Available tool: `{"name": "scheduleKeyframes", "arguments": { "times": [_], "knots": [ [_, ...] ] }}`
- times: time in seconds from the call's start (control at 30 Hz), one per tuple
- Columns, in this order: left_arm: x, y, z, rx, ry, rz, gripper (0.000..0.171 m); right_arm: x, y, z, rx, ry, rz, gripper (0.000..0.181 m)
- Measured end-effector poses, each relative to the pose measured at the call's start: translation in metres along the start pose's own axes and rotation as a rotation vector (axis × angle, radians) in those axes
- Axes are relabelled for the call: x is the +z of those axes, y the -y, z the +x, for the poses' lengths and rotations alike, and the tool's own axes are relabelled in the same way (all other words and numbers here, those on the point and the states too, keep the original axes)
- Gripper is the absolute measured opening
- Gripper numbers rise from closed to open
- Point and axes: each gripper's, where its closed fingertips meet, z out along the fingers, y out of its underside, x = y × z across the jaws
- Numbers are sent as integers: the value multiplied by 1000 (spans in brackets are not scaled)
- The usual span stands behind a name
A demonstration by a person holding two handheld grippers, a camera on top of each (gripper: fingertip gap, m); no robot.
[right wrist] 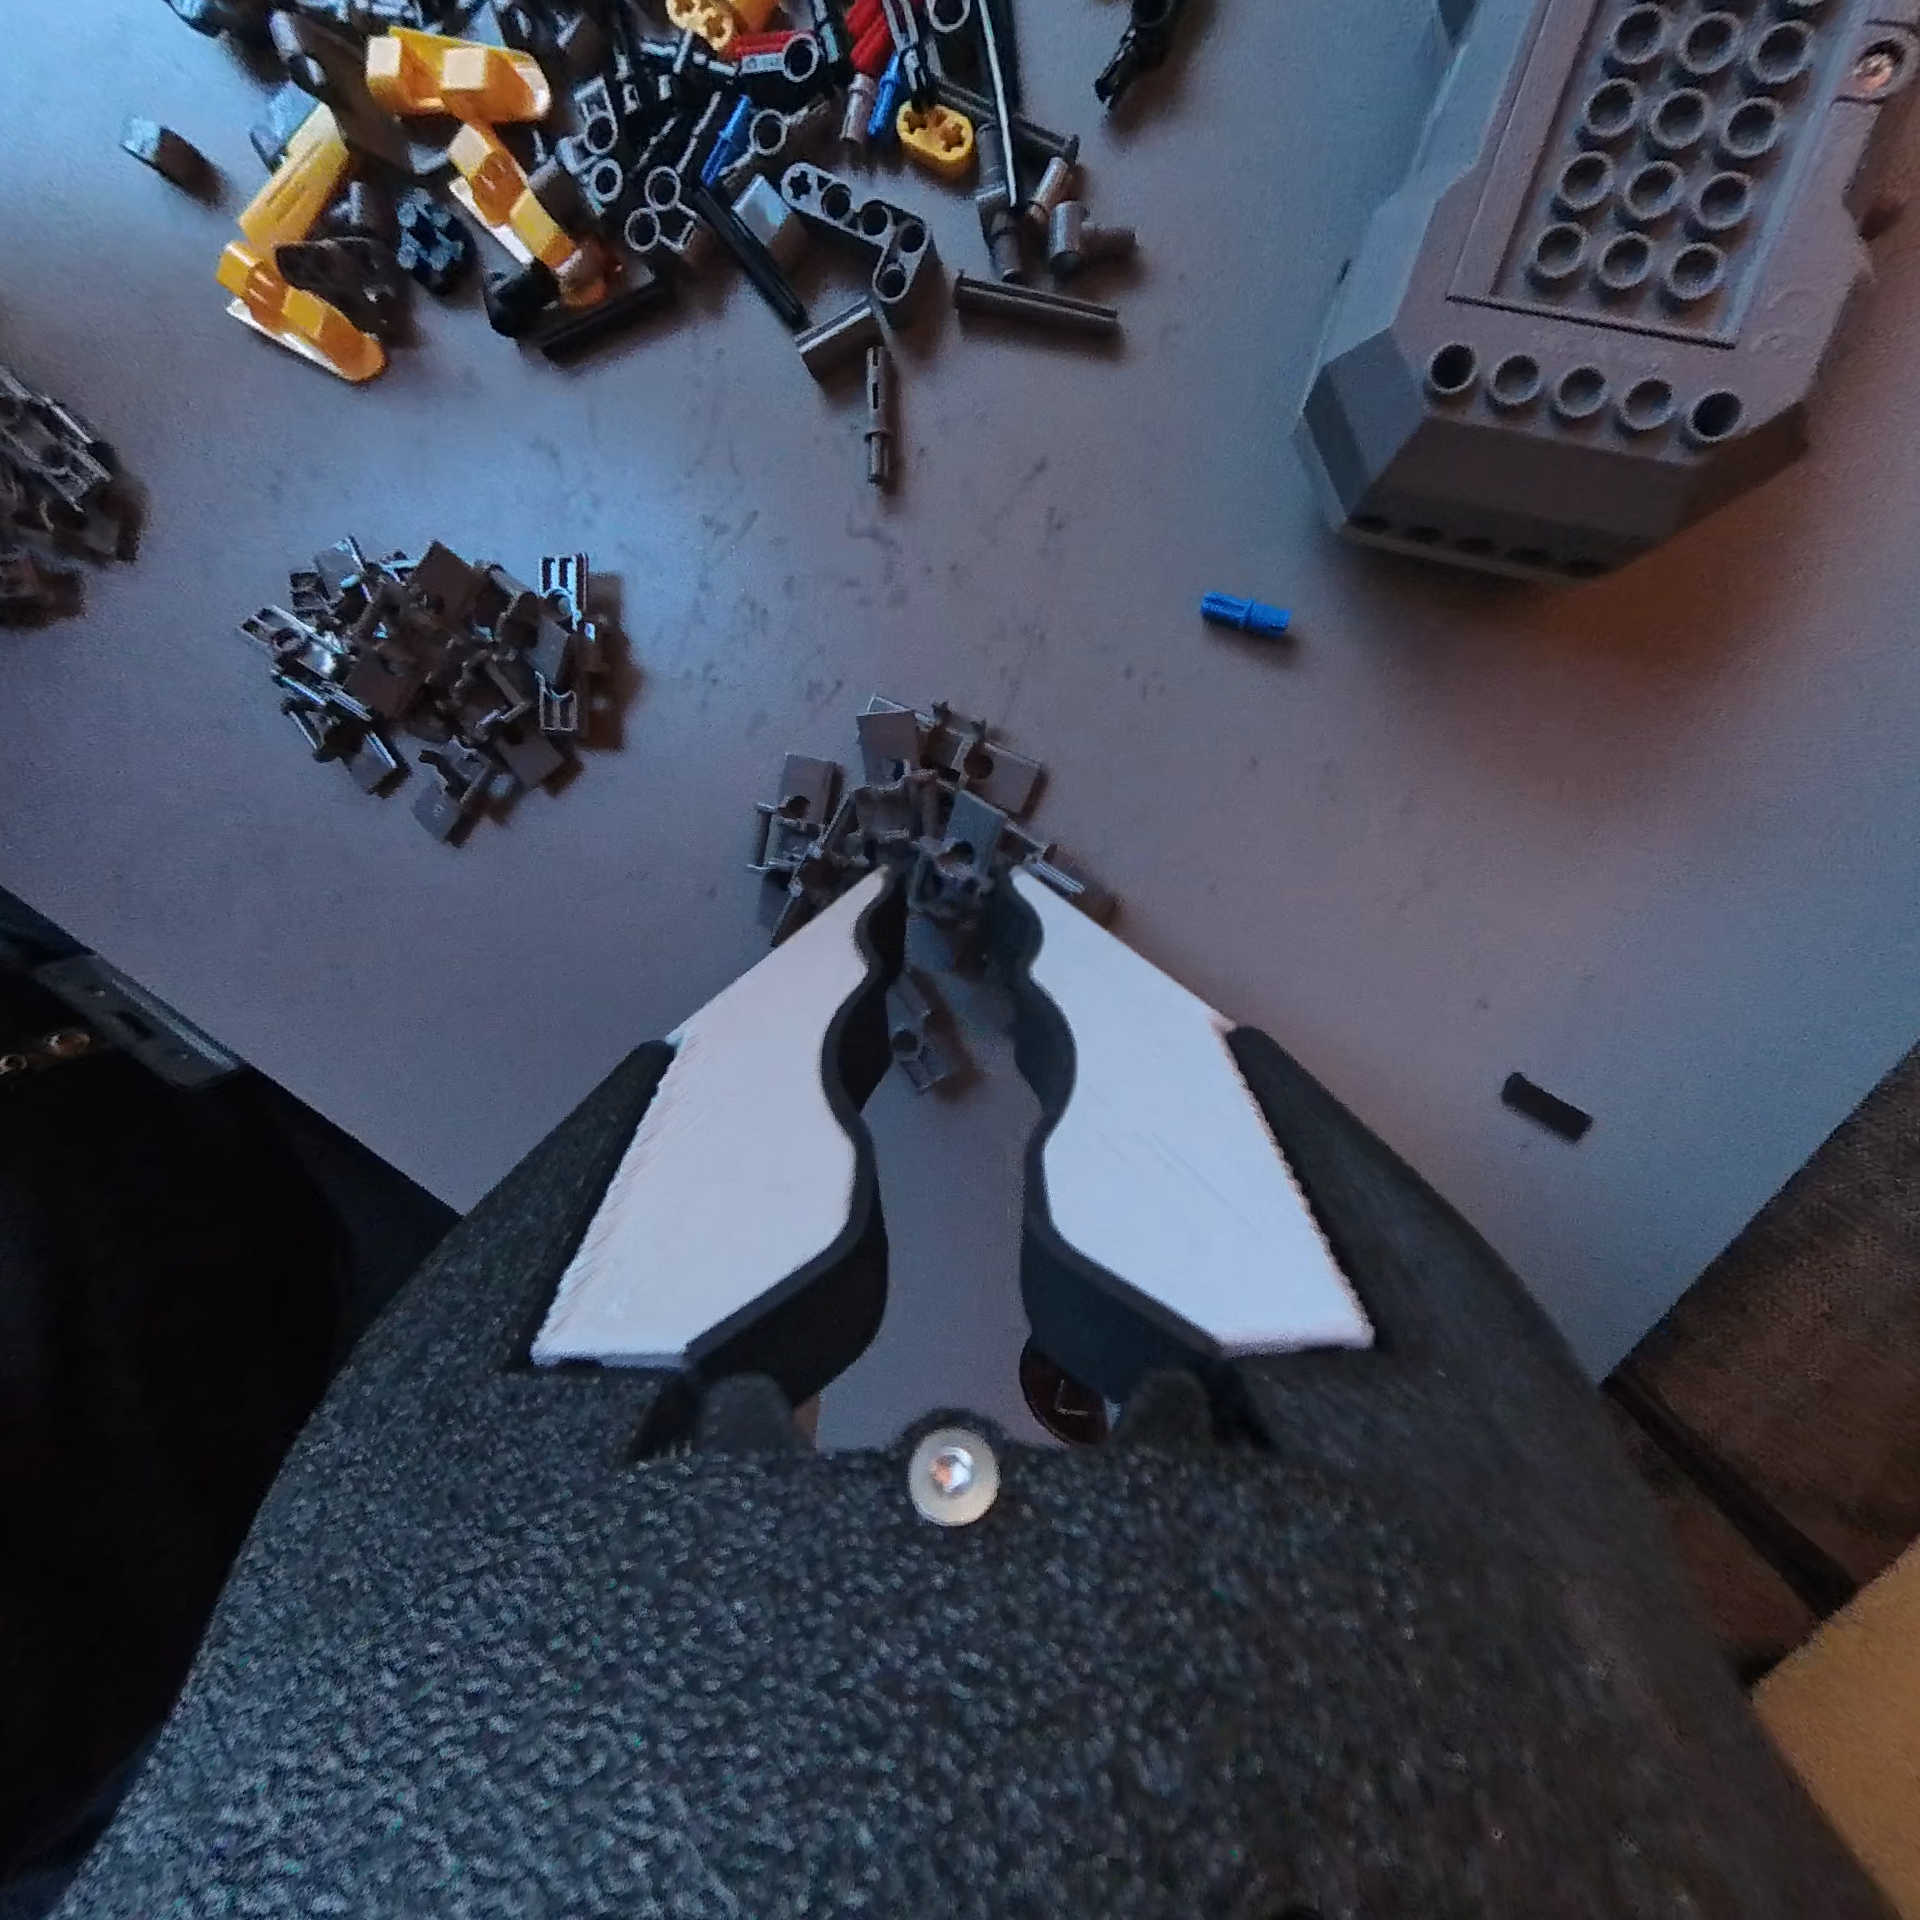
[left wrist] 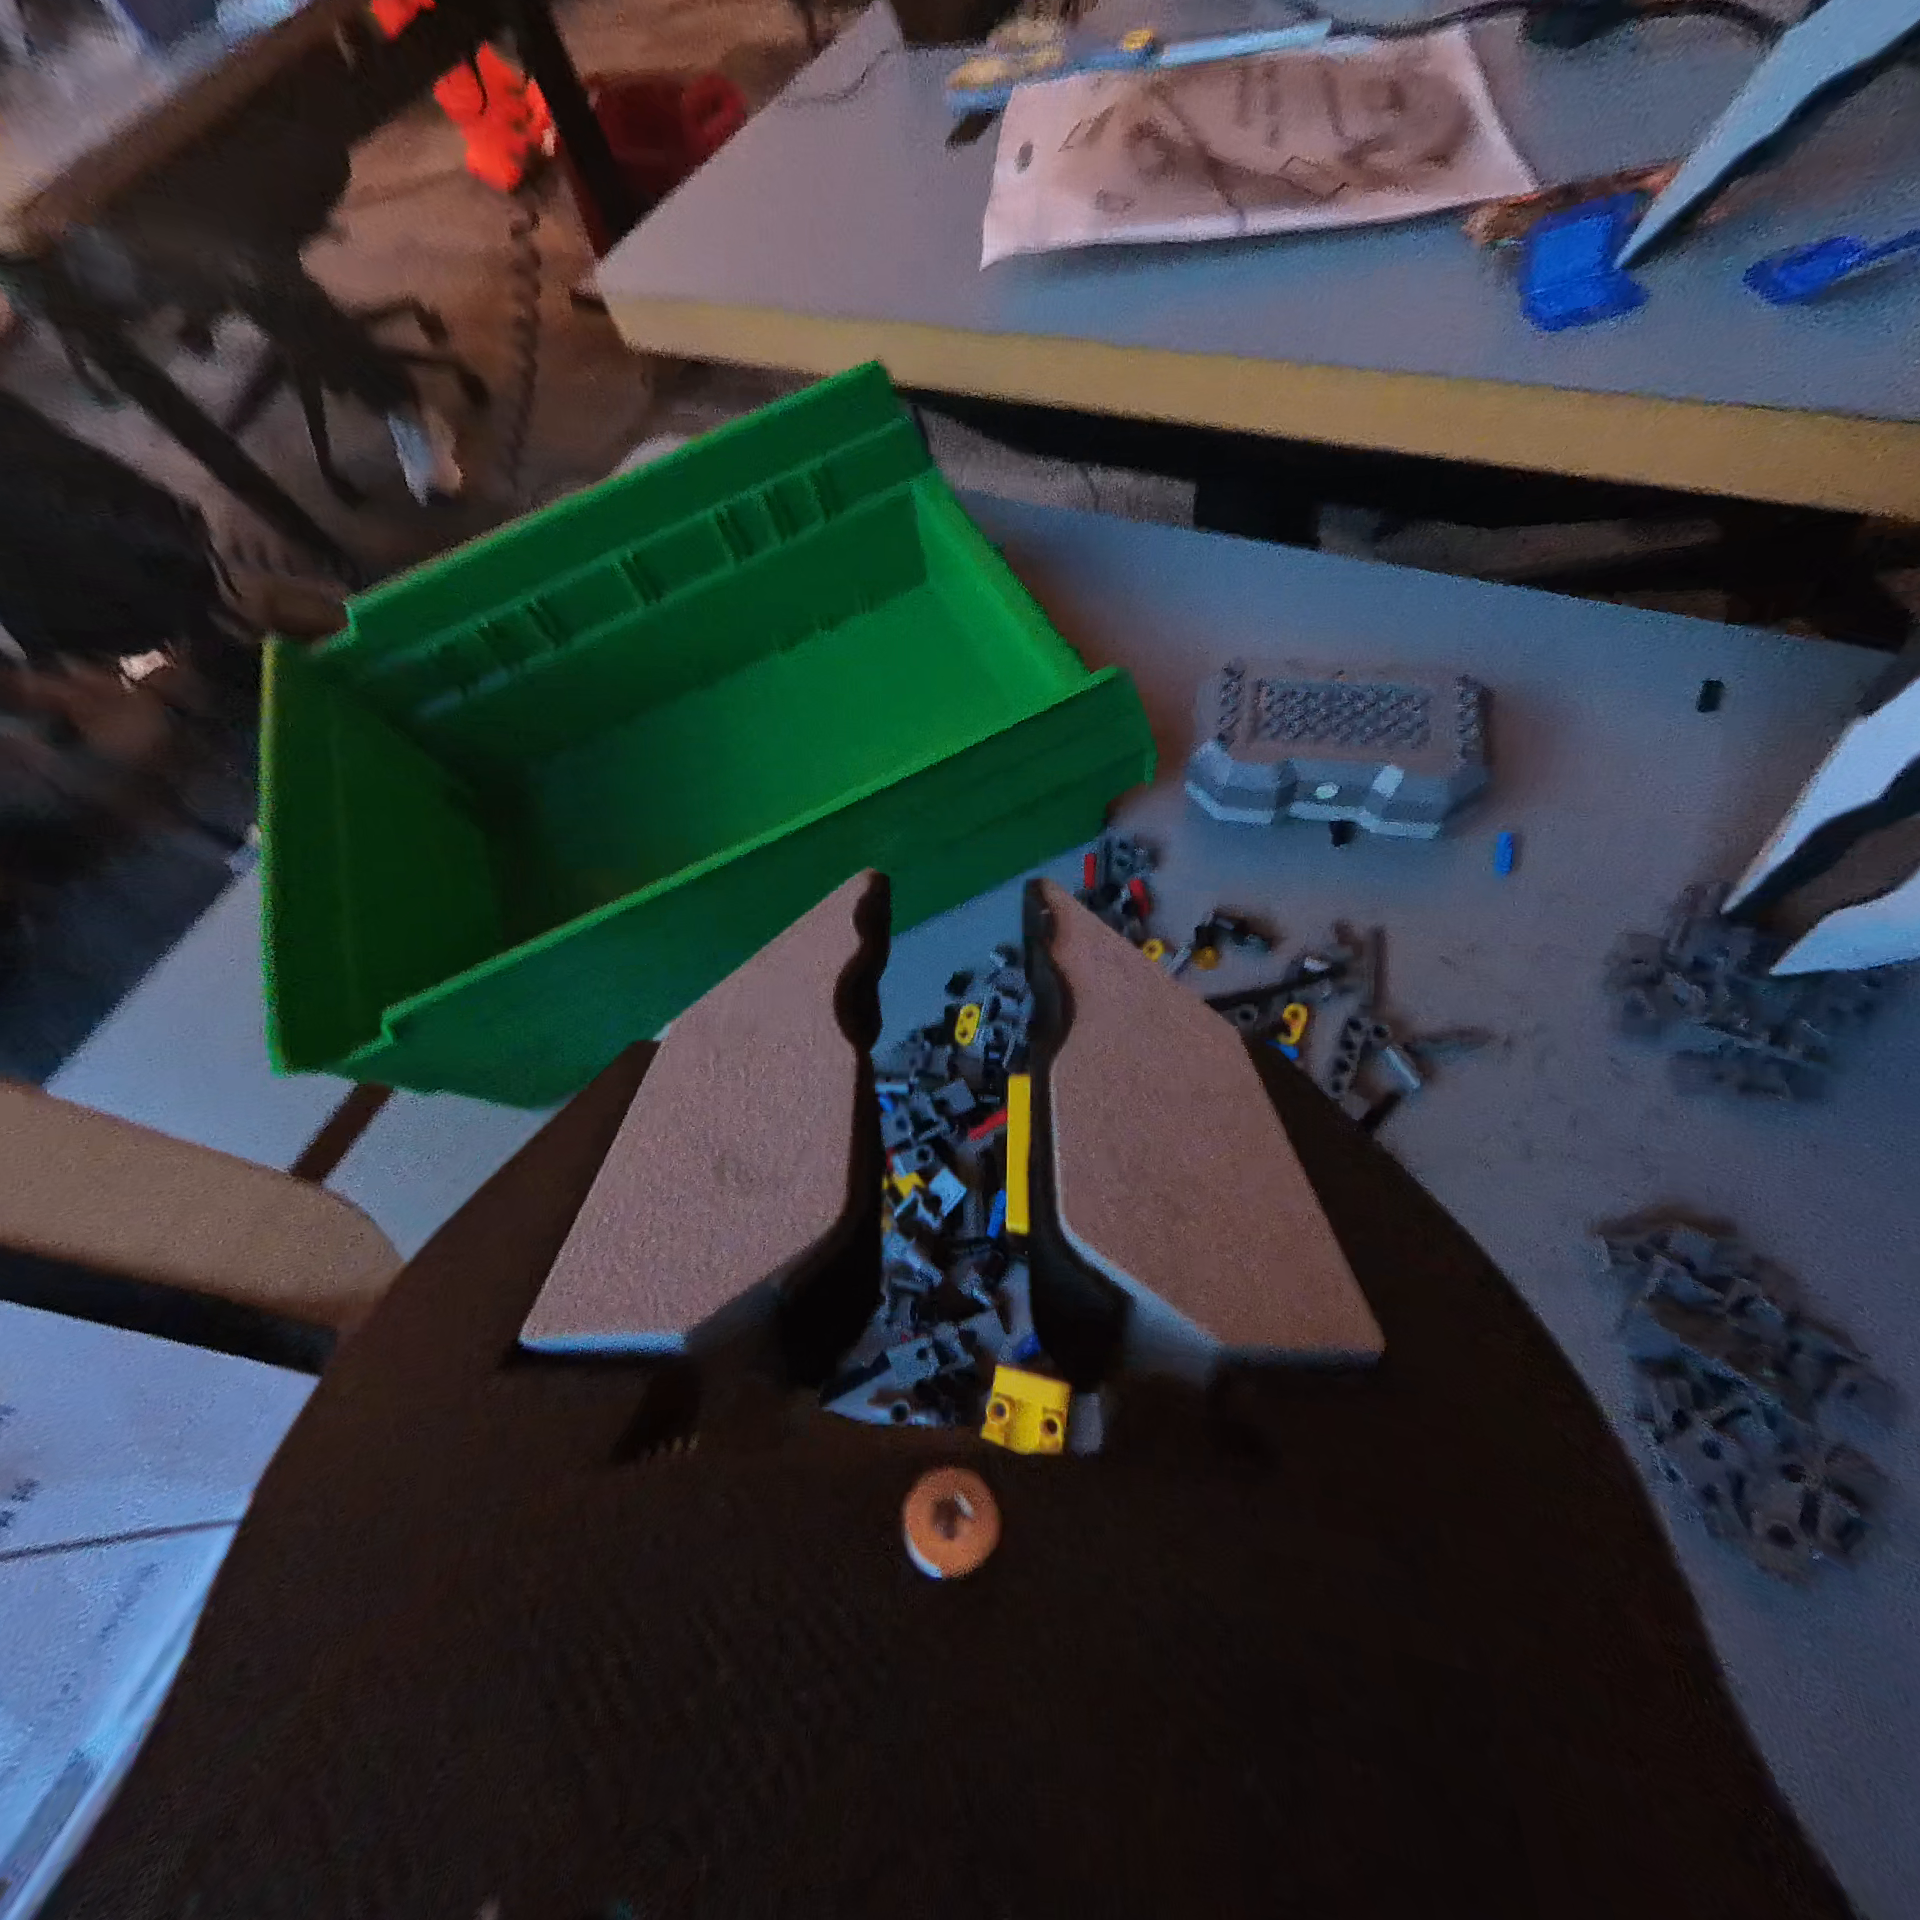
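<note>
At centre frame the right gripper [right wrist: 948, 883], jaws narrowly parted, straddles 1 small grey piece [right wrist: 951, 875] atop a pile [right wrist: 904, 800]; the left gripper [left wrist: 956, 894] hangs part-open, empty, above mixed pieces [left wrist: 951, 1143] beside the green bin [left wrist: 665, 748].

**Two matching black grippers with pale fingers**

From my seat, the left gripper [left wrist: 956, 894] has a dark, broad, rounded body with a washer-backed screw [left wrist: 950, 1521] at its centre. Just above that screw, two flat wedge fingers [left wrist: 727, 1143] taper forward, edged in wavy black pads. My right gripper [right wrist: 948, 883] has the same build: pebbled black shell, silver screw [right wrist: 954, 1486], white fingers [right wrist: 727, 1174].
</note>
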Motion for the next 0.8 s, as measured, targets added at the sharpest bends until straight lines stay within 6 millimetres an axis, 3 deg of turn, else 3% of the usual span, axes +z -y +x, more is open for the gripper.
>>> {"name": "scheduleKeyframes", "arguments": {
  "times": [0.13,0.3,0.37,0.6,0.8],
  "knots": [
    [20,-35,7,-20,-87,-140,26,-10,15,-2,-8,-7,86,17],
    [39,-95,30,50,-215,-405,27,-39,55,1,19,-43,322,16],
    [45,-108,32,77,-216,-457,28,-49,65,0,17,-51,393,15],
    [54,-132,31,80,-224,-545,29,-66,78,-2,-23,-94,488,11],
    [55,-138,30,83,-224,-570,14,-69,79,-3,-26,-92,502,10]
  ]
}}
